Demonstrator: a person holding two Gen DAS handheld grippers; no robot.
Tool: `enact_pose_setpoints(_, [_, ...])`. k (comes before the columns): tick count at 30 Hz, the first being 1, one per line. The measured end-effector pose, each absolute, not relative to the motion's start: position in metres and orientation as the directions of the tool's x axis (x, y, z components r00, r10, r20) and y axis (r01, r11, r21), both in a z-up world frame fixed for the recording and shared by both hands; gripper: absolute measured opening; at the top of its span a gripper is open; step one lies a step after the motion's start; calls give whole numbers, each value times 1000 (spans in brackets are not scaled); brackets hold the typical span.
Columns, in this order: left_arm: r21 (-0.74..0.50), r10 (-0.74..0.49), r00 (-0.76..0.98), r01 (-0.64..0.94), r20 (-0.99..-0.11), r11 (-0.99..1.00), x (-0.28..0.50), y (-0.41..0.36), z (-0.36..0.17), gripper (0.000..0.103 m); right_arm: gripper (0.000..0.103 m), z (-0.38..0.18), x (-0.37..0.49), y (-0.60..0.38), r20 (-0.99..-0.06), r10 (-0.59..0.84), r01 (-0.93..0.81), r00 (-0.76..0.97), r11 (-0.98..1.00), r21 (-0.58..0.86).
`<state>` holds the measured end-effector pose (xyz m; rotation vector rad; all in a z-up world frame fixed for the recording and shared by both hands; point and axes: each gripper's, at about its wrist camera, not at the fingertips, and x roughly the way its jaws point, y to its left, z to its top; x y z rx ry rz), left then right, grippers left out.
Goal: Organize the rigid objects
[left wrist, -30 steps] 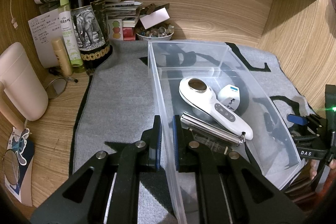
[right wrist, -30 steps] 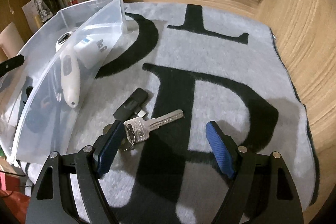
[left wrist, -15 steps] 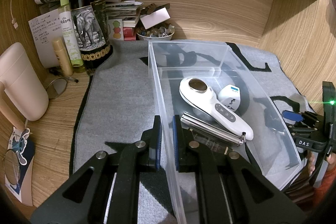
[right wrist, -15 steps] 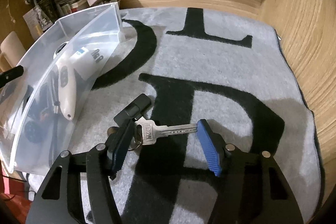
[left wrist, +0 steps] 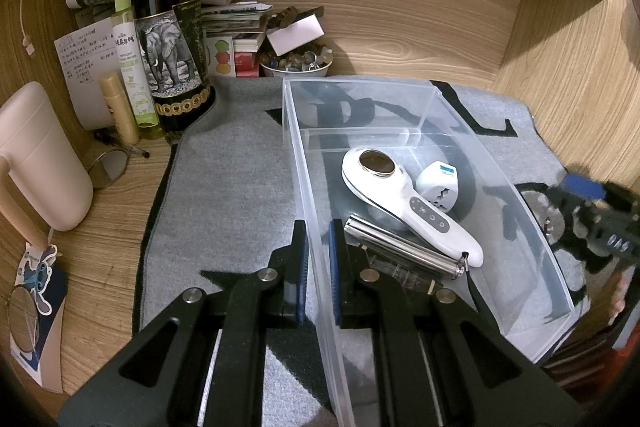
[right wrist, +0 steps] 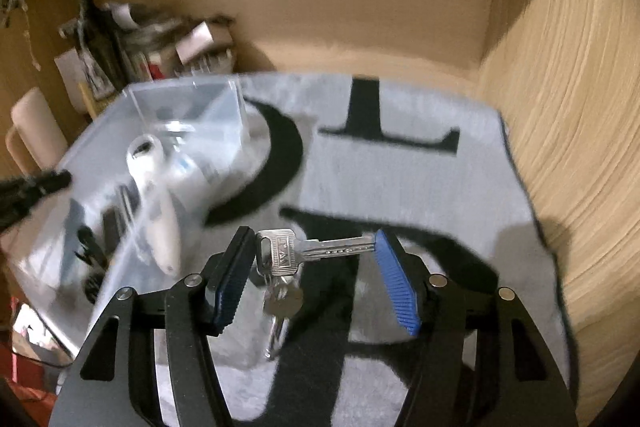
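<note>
My right gripper point(right wrist: 314, 247) is shut on a silver key point(right wrist: 308, 251), pinched end to end between the blue pads, with more keys hanging below it point(right wrist: 280, 303). It is lifted above the grey mat, to the right of the clear plastic bin point(right wrist: 120, 247). My left gripper point(left wrist: 318, 259) is shut on the bin's left wall point(left wrist: 308, 227). Inside the bin lie a white handheld device point(left wrist: 404, 203), a small white adapter point(left wrist: 438, 185) and a silver bar point(left wrist: 400, 247). The right gripper shows blurred at the right in the left wrist view point(left wrist: 592, 211).
A grey mat with black letters point(right wrist: 400, 187) covers the wooden desk. A wine bottle point(left wrist: 168, 27), spray bottle point(left wrist: 130, 67), pink jug point(left wrist: 40, 159), small mirror point(left wrist: 108, 169) and a bowl of small items point(left wrist: 296, 63) crowd the back left. Wooden walls stand behind and right.
My right gripper closed on the key and lifted the key bunch off the mat toward the bin; the view is blurred by motion. The left gripper kept its hold on the bin wall.
</note>
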<state>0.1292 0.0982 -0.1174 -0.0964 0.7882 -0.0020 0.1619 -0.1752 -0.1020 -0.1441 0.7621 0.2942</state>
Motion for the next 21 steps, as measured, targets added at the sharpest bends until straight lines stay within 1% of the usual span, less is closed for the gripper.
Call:
enact_pose_setpoints(6, [-87,-37,705,-34,-708,996,129,98,-117,9,59,-66,156,-161,-614,257,-347,746,937,-29])
enact_pose_setpoints(7, [-87,-38,705,-34,-708,996,129,97,-117,9,52,-61,156,-157,-600,267,-355,755,935,-31])
enact_pose_setpoints(8, [-87,-37,705,-34,-708,996,129,97,-117,9,21,-55,155,-153,-586,278,-365,761,931,-32])
enact_pose_setpoints(9, [-86,-37,705,-34,-708,996,129,97,-117,9,13,-51,158,-149,-597,307,-389,742,921,-10])
enact_pose_setpoints(11, [-87,-37,706,-34,-707,996,129,98,-117,9,13,-44,161,-145,-581,368,-423,726,905,45])
enact_pose_setpoints(14, [-91,-40,707,-34,-707,995,129,98,-117,9,13,-47,163,-132,-575,345,-415,741,910,11])
enact_pose_setpoints(16, [-90,-41,705,-33,-708,995,129,97,-117,9,15,-55,165,-128,-594,355,-429,722,903,19])
enact_pose_setpoints(19, [-85,-38,705,-31,-709,996,129,96,-116,9,15,-67,168,-129,-627,320,-414,710,910,-4])
enact_pose_setpoints(21, [-83,-37,705,-31,-708,996,129,95,-117,9,18,-75,170,-135,-653,309,-406,692,914,3])
